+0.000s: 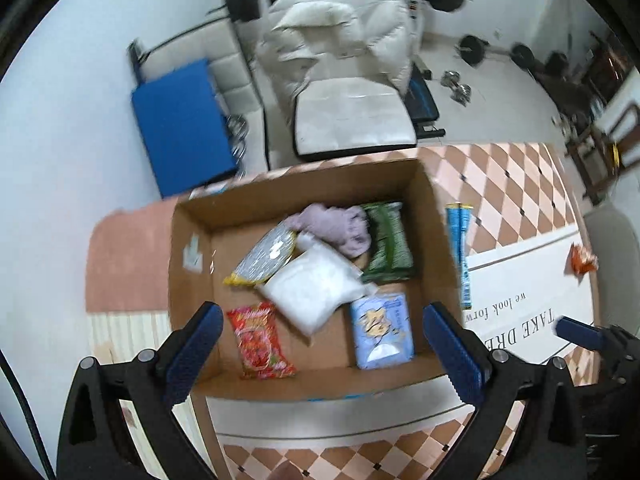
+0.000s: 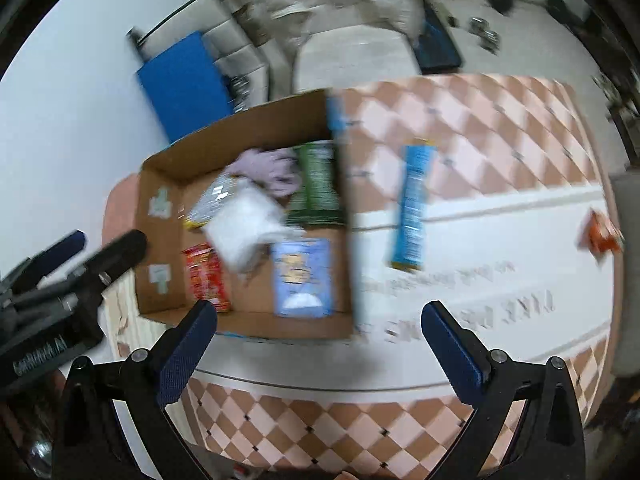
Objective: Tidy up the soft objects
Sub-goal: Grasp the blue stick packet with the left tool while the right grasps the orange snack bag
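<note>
An open cardboard box (image 1: 192,252) (image 2: 160,184) on the table holds several soft packs: a red snack bag (image 1: 260,340), a white pouch (image 1: 314,286), a light blue tissue pack (image 1: 382,332), a green pack (image 1: 388,242), a silver-yellow bag (image 1: 266,256) and a lilac cloth (image 1: 336,228). A long blue packet (image 2: 412,208) (image 1: 460,256) lies on the table right of the box. A small orange packet (image 2: 600,234) (image 1: 582,260) lies at the far right. My left gripper (image 1: 322,338) is open and empty over the box's near side. My right gripper (image 2: 318,336) is open and empty above the box's near right corner.
The table has a checkered pink cloth (image 2: 460,120) with a white printed band (image 2: 500,248). Behind it stand a white padded chair (image 1: 352,120), a blue pad (image 1: 180,128) and barbell weights (image 1: 474,50) on the floor. The left gripper shows at the right wrist view's left edge (image 2: 68,272).
</note>
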{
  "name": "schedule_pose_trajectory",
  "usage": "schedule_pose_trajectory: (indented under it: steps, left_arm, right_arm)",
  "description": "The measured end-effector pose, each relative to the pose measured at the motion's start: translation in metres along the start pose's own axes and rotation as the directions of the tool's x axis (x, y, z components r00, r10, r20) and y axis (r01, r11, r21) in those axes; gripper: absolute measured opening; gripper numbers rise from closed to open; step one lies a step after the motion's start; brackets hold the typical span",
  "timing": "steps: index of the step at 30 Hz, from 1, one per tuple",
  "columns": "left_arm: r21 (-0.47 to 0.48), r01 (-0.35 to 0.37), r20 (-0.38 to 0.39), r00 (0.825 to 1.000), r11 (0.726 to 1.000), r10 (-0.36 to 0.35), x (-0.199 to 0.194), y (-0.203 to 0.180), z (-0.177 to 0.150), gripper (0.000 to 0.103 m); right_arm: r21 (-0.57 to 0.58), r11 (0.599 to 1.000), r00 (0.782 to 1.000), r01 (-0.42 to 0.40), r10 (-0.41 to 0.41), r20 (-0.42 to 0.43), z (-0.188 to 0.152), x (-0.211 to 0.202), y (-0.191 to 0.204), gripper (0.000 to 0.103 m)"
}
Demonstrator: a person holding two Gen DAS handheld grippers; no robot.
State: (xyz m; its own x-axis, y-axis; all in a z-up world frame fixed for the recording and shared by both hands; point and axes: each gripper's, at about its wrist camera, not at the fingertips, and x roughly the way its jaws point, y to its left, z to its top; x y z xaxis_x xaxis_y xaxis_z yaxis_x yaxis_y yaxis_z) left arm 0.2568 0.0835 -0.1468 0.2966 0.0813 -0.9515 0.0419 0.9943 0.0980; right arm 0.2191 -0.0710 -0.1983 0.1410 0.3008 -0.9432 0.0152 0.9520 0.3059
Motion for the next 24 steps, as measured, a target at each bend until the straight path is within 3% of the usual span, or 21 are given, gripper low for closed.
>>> schedule_pose_trajectory:
  steps: [4, 11, 15, 19, 24]
  left_arm:
    - [0.091, 0.043, -0.064, 0.997, 0.995, -0.037, 0.023, -0.064, 0.032, 0.102]
    - [0.285, 0.038, -0.239, 0.97, 0.958, 0.033, 0.11, -0.184, 0.079, 0.102]
    - [0.305, 0.044, -0.383, 0.92, 0.951, 0.081, 0.178, -0.218, 0.088, 0.102]
    - [0.287, 0.045, -0.471, 0.876, 0.957, 0.1, 0.224, -0.23, 0.084, 0.102]
    - [0.288, 0.045, -0.526, 0.842, 0.956, 0.118, 0.258, -0.241, 0.074, 0.102]
  right_arm:
    - [0.141, 0.99, 1.0, 0.016, -0.019, 0.015, -0.009, -0.017, -0.079, 0.103]
    - [0.349, 0.935, 0.996, 0.065, -0.082, 0.034, -0.01, -0.036, -0.22, 0.103]
    - [0.44, 0.892, 0.991, 0.103, -0.129, 0.029, -0.006, -0.036, -0.29, 0.103]
    - [0.5, 0.856, 0.988, 0.13, -0.152, 0.003, 0.0, -0.026, -0.352, 0.103]
    - [0.52, 0.838, 0.985, 0.162, -0.172, -0.029, 0.021, -0.009, -0.399, 0.103]
